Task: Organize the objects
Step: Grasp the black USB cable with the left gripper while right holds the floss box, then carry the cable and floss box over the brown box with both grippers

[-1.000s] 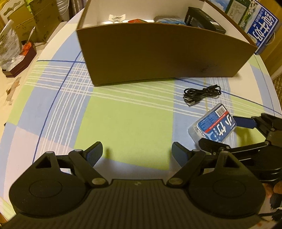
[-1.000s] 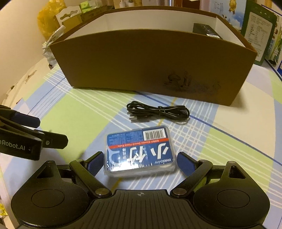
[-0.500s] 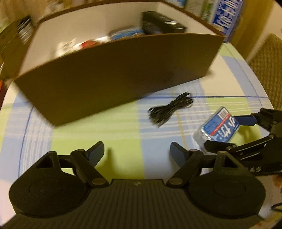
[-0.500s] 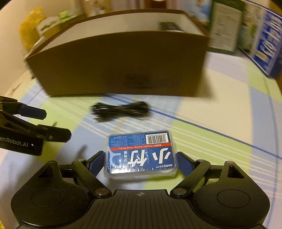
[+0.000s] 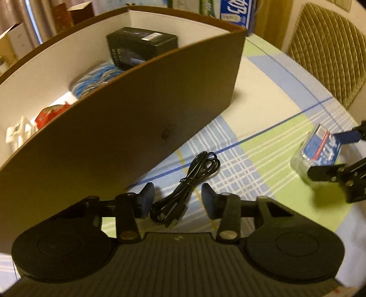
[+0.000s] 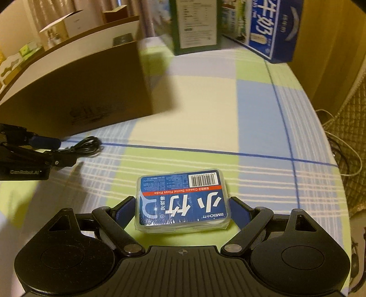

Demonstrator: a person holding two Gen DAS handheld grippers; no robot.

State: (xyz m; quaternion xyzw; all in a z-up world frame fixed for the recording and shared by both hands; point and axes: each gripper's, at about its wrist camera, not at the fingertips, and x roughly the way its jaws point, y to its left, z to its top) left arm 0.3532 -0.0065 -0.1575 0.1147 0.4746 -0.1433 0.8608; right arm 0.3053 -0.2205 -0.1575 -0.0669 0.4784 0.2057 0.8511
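Black cable [image 5: 185, 196] lies between the left gripper's [image 5: 176, 202] parted jaws, untouched.

Warm, yellowish indoor light falls on a bench [image 6: 205, 109] covered by a checked cloth of pale green, light blue and cream squares crossed by thin blue lines. A chair [image 5: 331, 52] with ribbed olive upholstery stands at the bench's far right edge. Behind, cardboard boxes [image 5: 75, 11] are stacked before pale curtains [image 5: 39, 13]. A wooden panel [image 6: 329, 45] rises at the right, with pale cords [image 6: 345, 148] trailing below it.
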